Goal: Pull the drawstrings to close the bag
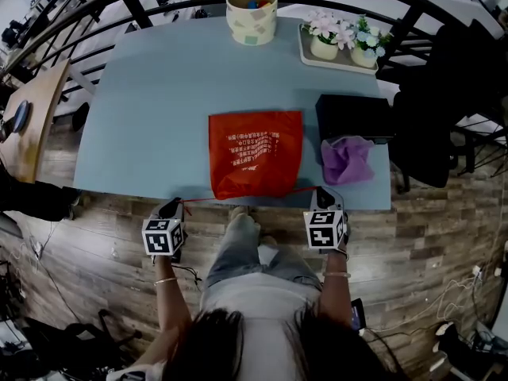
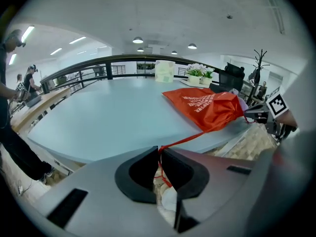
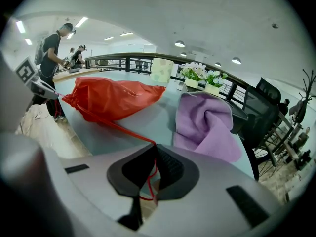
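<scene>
At the near left, just off the tabletop's near edge, the grey left tongs [image 2: 159,152] with their marker cube are clenched on the thin red left drawstring [image 2: 182,140], which passes between the black pads, with a short loose end hanging below them. From there the cord runs taut and rightward to the near left corner of the orange-red fabric drawstring bag [image 1: 255,153] printed with white lettering. The bag lies flat on the pale blue tabletop [image 1: 151,109], about midway across it and close to the near edge, with its mouth at the near side, where the fabric looks bunched and narrower than the far end. From the bag's near right corner the thin red right drawstring [image 3: 123,131] stretches out to the grey right tongs [image 3: 154,152], also clamped on their cord, a small loop of it dangling under the pads. Right of the bag, near but apart from it, a crumpled purple cloth [image 1: 346,159] sits at the near right of the tabletop, touching the near side of a flat black rectangular box [image 1: 353,116]. At the far edge stands a cream round container [image 1: 252,16] with pastel patches, and to its right a pale tray [image 1: 337,64] holding two small pots of flowers.
</scene>
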A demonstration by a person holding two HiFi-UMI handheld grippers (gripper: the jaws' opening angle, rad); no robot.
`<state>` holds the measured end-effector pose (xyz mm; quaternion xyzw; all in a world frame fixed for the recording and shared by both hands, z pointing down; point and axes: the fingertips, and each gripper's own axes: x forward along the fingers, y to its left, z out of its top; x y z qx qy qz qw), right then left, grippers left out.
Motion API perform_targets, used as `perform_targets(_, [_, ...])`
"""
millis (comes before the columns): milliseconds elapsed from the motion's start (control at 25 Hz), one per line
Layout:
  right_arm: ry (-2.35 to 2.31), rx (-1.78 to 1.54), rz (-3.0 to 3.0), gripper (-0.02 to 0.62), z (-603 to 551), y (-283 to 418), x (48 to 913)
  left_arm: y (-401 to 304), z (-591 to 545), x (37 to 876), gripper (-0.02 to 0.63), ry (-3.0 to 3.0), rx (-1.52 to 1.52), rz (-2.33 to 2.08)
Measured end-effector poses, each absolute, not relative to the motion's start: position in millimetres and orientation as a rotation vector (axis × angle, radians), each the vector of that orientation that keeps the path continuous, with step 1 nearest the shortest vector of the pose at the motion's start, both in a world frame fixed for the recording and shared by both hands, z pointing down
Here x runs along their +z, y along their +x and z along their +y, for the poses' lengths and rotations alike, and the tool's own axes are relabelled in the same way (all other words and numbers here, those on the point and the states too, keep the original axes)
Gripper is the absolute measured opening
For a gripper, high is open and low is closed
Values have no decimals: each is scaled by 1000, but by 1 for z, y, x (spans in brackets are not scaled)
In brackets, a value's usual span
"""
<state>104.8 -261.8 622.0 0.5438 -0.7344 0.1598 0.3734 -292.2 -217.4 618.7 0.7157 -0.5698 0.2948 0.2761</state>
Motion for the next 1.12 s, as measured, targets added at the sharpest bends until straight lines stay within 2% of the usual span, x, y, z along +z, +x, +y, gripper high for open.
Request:
perform_targets(440, [1322,475,-1866,29,-250,102,633,-286,-201,632,25,1914,819,-1471])
perform_targets(600, [1303,482,-1861,30,-245,103,636,-281,-194,637,73,1904,810,-1446])
perform_targets(840, [1276,507,-1873,32,-235,102,635,-275,-183,642,113,1891,807,-1403])
perform_targets(960, [1255,519,-1886,75,-231,100,635,-270,-177,644,127,1892,810,-1386])
perform_targets(1120, [1229,516,-1900,84,-224,100,634,-259,-165,650,144,1892,848,-1337])
